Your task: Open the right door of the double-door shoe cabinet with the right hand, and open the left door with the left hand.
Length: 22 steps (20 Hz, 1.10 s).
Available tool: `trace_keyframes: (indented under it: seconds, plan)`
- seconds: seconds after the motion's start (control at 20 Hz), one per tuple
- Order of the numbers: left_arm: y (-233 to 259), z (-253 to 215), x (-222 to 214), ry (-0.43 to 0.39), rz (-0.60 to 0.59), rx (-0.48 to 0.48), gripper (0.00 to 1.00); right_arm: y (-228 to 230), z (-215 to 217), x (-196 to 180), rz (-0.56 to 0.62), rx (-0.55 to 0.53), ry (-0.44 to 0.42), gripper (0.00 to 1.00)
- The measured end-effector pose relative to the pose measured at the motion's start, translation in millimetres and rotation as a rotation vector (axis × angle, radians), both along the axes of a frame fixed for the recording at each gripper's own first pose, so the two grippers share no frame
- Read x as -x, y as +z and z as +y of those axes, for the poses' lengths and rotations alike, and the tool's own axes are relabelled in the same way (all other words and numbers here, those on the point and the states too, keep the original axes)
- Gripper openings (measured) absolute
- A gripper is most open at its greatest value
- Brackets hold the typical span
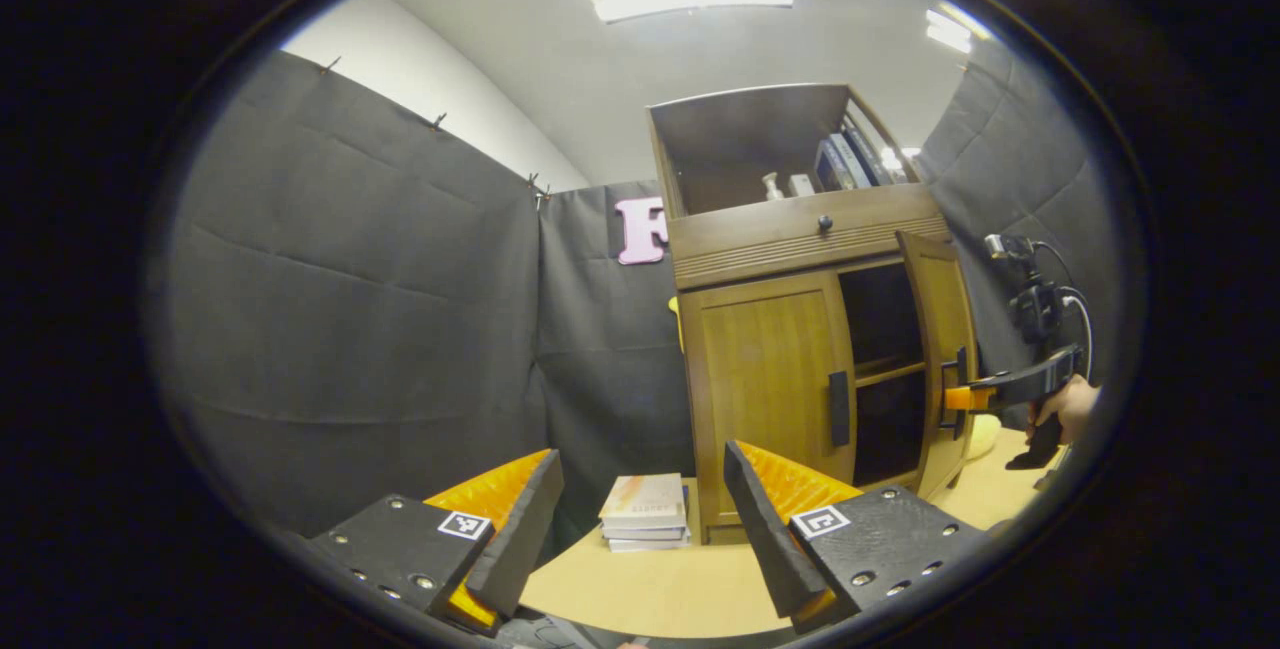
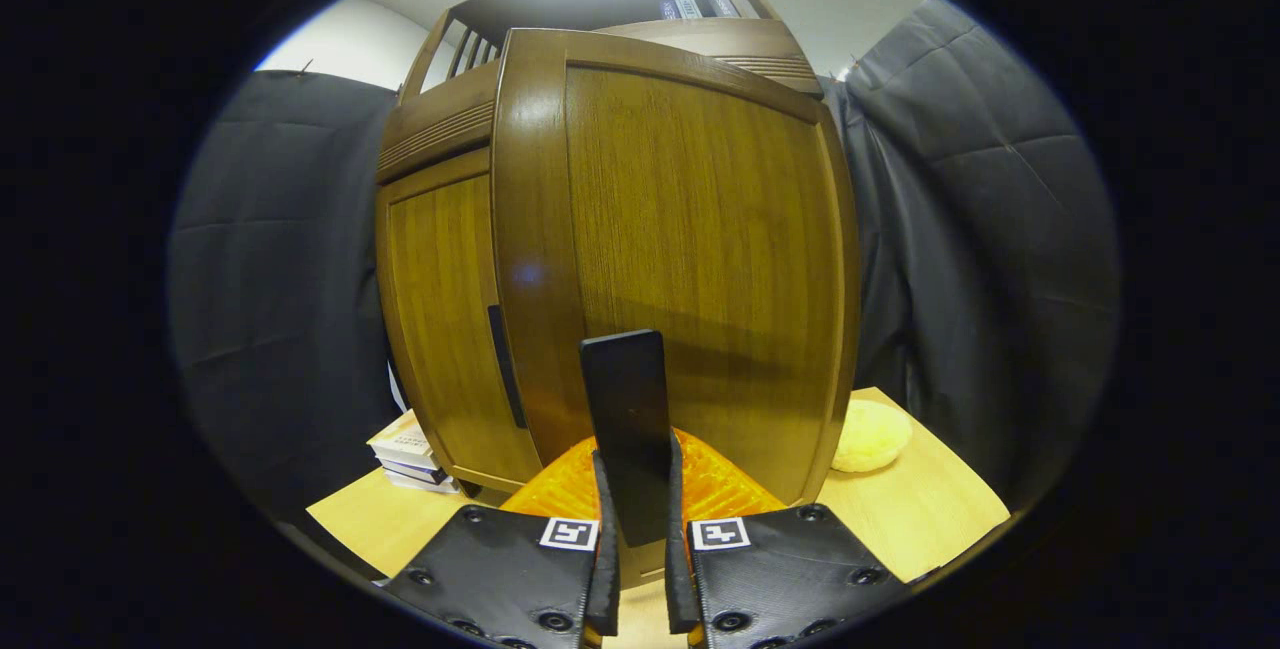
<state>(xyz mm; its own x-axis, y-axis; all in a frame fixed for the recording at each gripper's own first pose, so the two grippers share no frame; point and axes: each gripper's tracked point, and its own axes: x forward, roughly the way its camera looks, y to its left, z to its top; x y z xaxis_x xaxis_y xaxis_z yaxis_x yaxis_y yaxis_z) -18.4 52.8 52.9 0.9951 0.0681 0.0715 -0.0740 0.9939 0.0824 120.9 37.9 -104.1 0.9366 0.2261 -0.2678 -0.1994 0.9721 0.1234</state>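
right door handle [image 2: 627, 429] between right gripper [image 2: 636, 569] fingers

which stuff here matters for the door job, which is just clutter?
Job:
right door, swung open, its handle pinched by right gripper
left door, closed, and its handle
left gripper, open, held back

Clutter:
stack of books
yellow pad
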Motion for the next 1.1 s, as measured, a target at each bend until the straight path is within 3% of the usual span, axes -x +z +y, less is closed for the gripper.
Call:
trace_keyframes:
  seconds: [0.25,0.3,0.6,0.65,1.05,1.1]
  plan:
    - [11,-12,9,-0.053,-0.004,0.008,0.94,-1,-18,15,-0.007,-0.003,0.010,0.17]
    - [12,-21,8,-0.069,0.001,0.009,0.94,-1,-23,19,-0.010,-0.003,0.012,0.20]
    - [4,-104,-6,-0.147,0.031,0.053,0.94,-1,-52,36,-0.007,-0.014,0.041,0.17]
    - [2,-114,-8,-0.152,0.031,0.056,0.94,-3,-55,37,-0.008,-0.013,0.047,0.20]
    - [0,-146,-2,-0.137,0.035,0.051,0.94,-3,-79,47,0.001,-0.019,0.095,0.20]
    - [1,-150,-1,-0.138,0.035,0.049,0.94,-2,-83,48,-0.001,-0.019,0.097,0.17]
